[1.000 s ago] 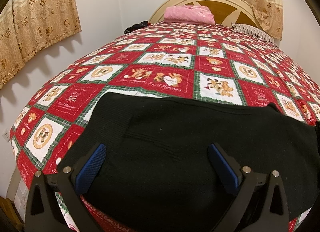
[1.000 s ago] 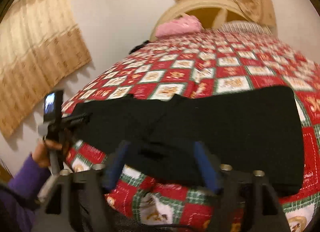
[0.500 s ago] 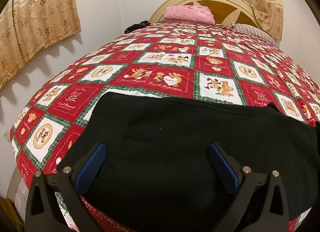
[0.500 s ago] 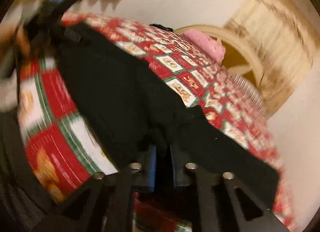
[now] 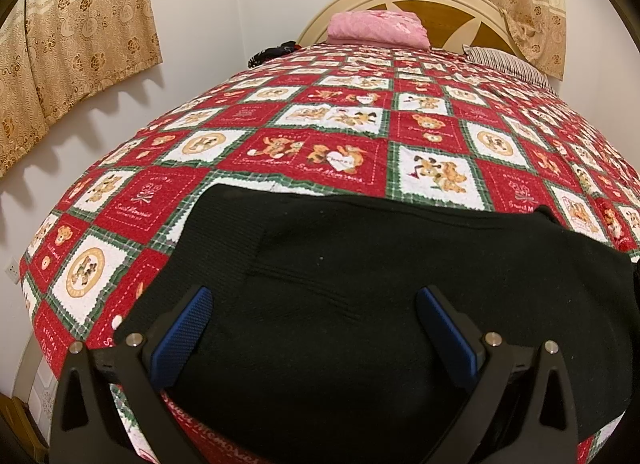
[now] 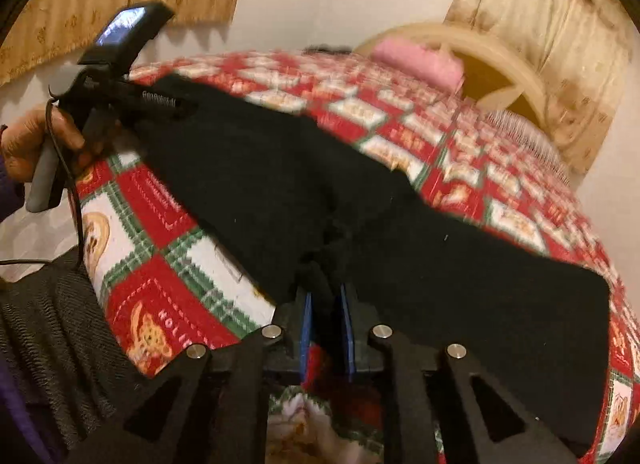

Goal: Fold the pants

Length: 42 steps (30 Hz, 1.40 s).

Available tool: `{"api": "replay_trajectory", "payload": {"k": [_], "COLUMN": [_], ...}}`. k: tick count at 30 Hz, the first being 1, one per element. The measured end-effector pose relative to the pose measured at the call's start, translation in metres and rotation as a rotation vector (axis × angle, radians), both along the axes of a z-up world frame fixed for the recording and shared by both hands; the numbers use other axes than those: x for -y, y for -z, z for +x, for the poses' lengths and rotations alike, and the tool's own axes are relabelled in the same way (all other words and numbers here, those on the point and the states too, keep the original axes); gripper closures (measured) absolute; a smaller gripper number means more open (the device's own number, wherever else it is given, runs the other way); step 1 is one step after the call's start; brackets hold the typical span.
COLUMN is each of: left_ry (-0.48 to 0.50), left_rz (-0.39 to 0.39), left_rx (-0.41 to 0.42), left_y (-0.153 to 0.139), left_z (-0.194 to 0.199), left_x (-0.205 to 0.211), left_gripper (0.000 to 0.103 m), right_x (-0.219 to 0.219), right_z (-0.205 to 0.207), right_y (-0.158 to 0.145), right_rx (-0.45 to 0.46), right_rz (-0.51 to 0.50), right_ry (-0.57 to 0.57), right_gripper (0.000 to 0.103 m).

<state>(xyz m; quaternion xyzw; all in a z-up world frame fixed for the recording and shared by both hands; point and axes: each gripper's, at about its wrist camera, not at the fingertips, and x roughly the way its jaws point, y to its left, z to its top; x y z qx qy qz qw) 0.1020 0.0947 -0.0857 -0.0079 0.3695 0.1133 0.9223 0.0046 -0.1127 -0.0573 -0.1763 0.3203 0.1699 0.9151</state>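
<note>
Right hand-held gripper (image 6: 326, 304) pinches the soft, limp black pants (image 6: 400, 232) mid-edge; left hand-held gripper (image 5: 312, 320) spread above, should take the waistband.

The pants (image 5: 400, 284) are black, of a finely ribbed knit, and lie spread across the near end of the bed (image 5: 340, 135), over its red, white and green bear-print cover. In the left wrist view the cloth lies mostly flat, with one stitched seam line running across it and a few pale specks of lint; its far edge runs nearly straight across the cover. In the right wrist view the pants (image 6: 260, 167) stretch in a long dark band from the bed's near left corner toward the right. Their near edge is bunched into a raised, puckered fold where the right tool (image 6: 326, 318) pinches it.
</note>
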Motion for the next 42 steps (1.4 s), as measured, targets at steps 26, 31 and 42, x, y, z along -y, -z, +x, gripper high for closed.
{"api": "replay_trajectory", "payload": {"k": [26,31,42], "left_ry": [-0.015,-0.157,-0.175], "left_rz": [-0.079,-0.278,-0.534], "left_rx": [0.05,0.029,0.081], "left_y": [-0.035,-0.024,-0.003], "left_z": [-0.072,-0.094,-0.08], "left_x": [-0.05,-0.098,-0.079], "left_gripper": [0.0,0.0,0.019], "right_x": [0.06,0.076,0.066], "right_z": [0.092,0.061,0.033], "right_y": [-0.018,-0.042,-0.042], "right_rx": [-0.215,-0.117,-0.119], "right_rz": [0.569,0.765,0.741], "right_ry": [0.24,0.243,0.254], "right_gripper": [0.058,0.058,0.058]}}
